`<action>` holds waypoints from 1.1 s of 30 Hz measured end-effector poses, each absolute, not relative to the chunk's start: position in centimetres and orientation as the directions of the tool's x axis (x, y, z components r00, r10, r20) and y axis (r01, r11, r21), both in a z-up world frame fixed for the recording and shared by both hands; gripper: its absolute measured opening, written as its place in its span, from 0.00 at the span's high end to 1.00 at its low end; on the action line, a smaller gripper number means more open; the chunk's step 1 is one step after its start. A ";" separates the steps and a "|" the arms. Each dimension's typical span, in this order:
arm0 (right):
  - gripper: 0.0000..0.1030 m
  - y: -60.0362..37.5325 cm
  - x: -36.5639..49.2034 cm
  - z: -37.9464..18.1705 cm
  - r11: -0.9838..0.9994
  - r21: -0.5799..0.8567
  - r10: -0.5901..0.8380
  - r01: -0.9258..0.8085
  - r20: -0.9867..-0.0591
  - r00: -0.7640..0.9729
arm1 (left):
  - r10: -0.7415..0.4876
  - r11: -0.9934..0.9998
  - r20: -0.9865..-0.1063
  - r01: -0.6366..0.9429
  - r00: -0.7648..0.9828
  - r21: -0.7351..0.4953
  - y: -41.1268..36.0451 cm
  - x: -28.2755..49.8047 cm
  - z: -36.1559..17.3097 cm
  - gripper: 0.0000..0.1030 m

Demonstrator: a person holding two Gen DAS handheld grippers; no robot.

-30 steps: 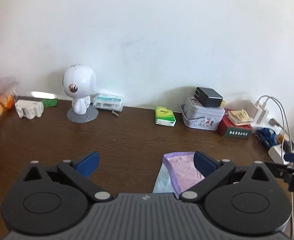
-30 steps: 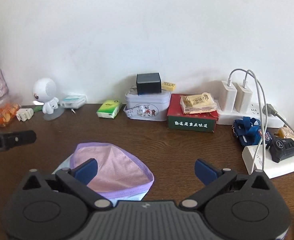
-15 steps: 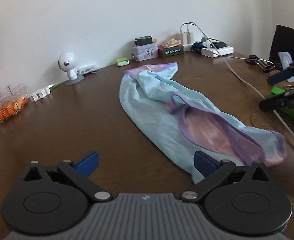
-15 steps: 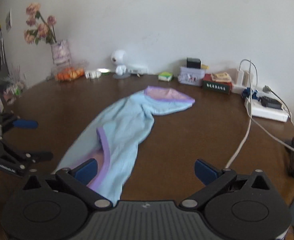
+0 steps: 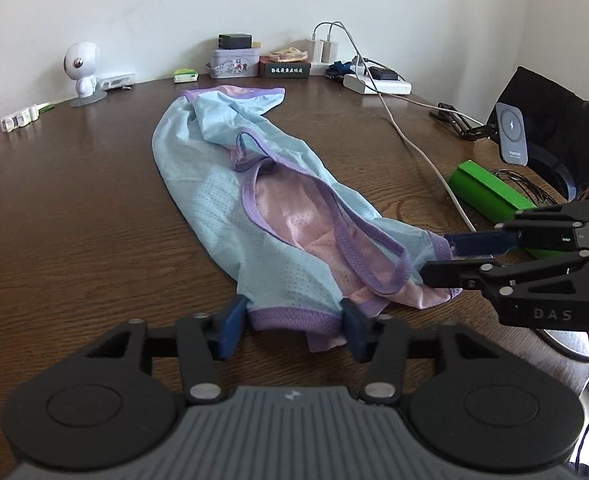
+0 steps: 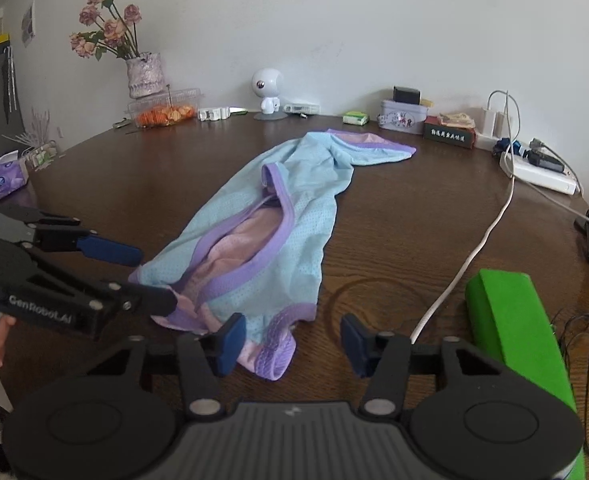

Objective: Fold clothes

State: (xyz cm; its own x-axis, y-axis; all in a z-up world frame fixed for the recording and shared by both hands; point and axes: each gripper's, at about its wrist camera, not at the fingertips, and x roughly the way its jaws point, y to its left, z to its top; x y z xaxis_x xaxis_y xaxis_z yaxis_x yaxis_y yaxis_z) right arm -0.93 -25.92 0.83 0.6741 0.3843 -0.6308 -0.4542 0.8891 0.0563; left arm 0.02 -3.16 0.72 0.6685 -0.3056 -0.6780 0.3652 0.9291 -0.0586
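Mesh fabric, pale blue with lilac trim and a pink lining: that sleeveless top (image 5: 222,184) lies stretched out lengthwise on the dark brown wooden table (image 5: 62,216), its far end up near the wall clutter, its near end right under your tools. Your left gripper (image 5: 292,330) has the lilac strap end sitting between its blue pads, and the jaws are closing on it, though the pads do not look pressed onto the cloth yet. Your right gripper (image 6: 292,338) is closing too; the other lilac strap loop lies against its left pad (image 6: 230,338), with bare table showing up to the other pad, so nothing is pinched there either. In the left wrist view, that right gripper (image 5: 438,258) reaches in from the side with its tips at the pink edge of the top.

Just beside the right gripper sits a bright green box (image 6: 514,328), and a white cable (image 6: 478,248) runs past it up to a white power strip (image 6: 542,170). Along the wall stand a small white round-headed robot figure (image 6: 268,92), a green tissue pack (image 6: 355,118), a lilac printed tin (image 6: 402,120) with a black block on top, and a dark red box (image 6: 448,134). Further left, a clear tub of orange snacks (image 6: 162,112) rests below a vase of dried pink roses (image 6: 134,60).
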 end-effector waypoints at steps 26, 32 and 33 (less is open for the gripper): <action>0.97 -23.5 -13.1 2.7 0.814 0.078 0.493 -0.575 -0.617 0.614 | -0.362 0.916 -0.652 0.382 0.666 -0.119 3.3 -10.3 2.2 0.90; 0.97 -23.7 -14.1 3.4 0.815 0.068 0.494 -0.575 -0.602 0.628 | -0.364 0.922 -0.614 0.364 0.701 -0.132 4.4 -11.4 2.9 0.56; 0.91 -24.0 -14.2 3.6 0.826 0.075 0.490 -0.559 -0.585 0.646 | -0.352 0.930 -0.583 0.345 0.732 -0.127 4.5 -12.0 3.2 0.25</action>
